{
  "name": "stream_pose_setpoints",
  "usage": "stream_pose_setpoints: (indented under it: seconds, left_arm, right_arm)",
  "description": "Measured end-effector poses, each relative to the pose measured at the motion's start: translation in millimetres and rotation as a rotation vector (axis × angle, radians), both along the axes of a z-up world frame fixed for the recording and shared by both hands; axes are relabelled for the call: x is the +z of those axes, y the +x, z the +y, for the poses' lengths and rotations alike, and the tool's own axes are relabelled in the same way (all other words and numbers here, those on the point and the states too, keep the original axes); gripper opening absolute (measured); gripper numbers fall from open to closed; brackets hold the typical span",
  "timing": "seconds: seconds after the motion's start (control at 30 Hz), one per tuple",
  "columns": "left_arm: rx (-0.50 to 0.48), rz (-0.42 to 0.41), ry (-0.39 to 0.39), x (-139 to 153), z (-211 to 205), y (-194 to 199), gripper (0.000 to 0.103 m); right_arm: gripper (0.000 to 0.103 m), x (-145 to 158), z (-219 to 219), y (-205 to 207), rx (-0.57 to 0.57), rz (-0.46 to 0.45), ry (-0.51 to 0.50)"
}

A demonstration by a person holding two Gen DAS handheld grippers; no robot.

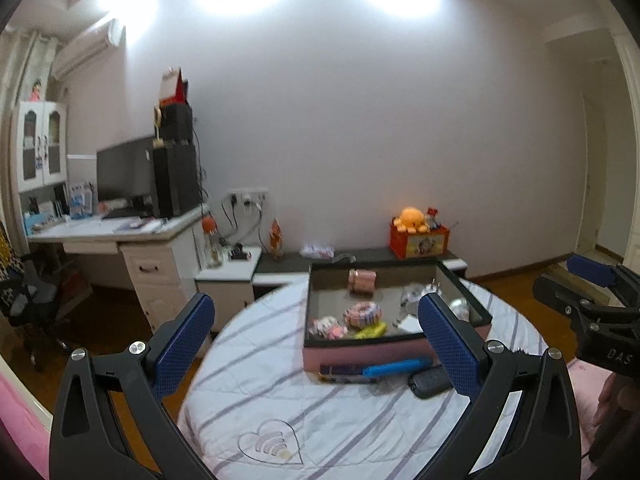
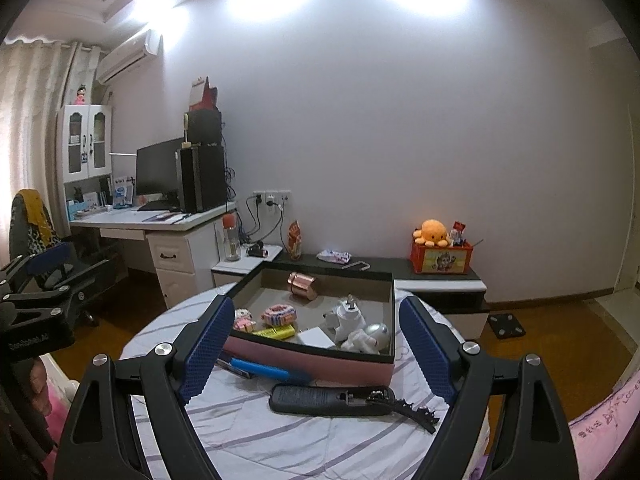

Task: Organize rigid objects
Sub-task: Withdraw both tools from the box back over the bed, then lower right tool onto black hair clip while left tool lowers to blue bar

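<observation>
At the far left of the right wrist view the black left gripper (image 2: 46,276) shows side-on with small white lettering too blurred to read; in its own view its blue textured fingers (image 1: 184,344) stand wide apart with nothing between them, above the white bedspread with pale purple stripes (image 1: 256,364), which bears an outlined heart emblem (image 1: 270,442). Right of centre sits the shallow pink-sided box with a black rim (image 2: 320,364), holding, left to right, a small pink-and-white block toy (image 2: 243,320), a pink ring-shaped block piece (image 2: 279,314), a yellow highlighter-like stick (image 2: 276,333), a copper-coloured metal cup lying on its side (image 2: 302,285), a white card (image 2: 318,338), a white plug adapter (image 2: 347,314) and a white astronaut figure (image 2: 370,336). Just in front of the box lie a bright blue bar (image 2: 266,370), a black remote control (image 2: 332,400) and a black toothed hair clip (image 2: 416,412) touching the remote's right end. The right gripper (image 2: 316,346) is likewise spread open and empty; in the left wrist view its body reads "DAS" (image 1: 618,354).
</observation>
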State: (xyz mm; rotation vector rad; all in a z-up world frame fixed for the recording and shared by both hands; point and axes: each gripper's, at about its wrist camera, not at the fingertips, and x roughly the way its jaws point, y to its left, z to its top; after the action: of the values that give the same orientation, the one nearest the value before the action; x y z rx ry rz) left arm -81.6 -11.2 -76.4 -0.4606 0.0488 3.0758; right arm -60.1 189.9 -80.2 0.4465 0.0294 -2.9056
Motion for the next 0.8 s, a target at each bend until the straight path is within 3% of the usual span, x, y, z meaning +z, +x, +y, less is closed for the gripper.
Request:
stream_pose_setpoints:
  seconds: [0.5,0.8]
  left_arm:
    - [-0.002,-0.391,0.027,-101.9,11.1,-87.9,0.103]
    - [-0.120,-0.464,-0.034,-126.8,50.6,-116.2,0.103]
  right_arm:
    - [0.086,-72.7,36.8,-56.4,-0.070,-0.226,-0.024]
    - [0.086,-99.1,57.7,-79.2,-0.089,-0.312,-0.045]
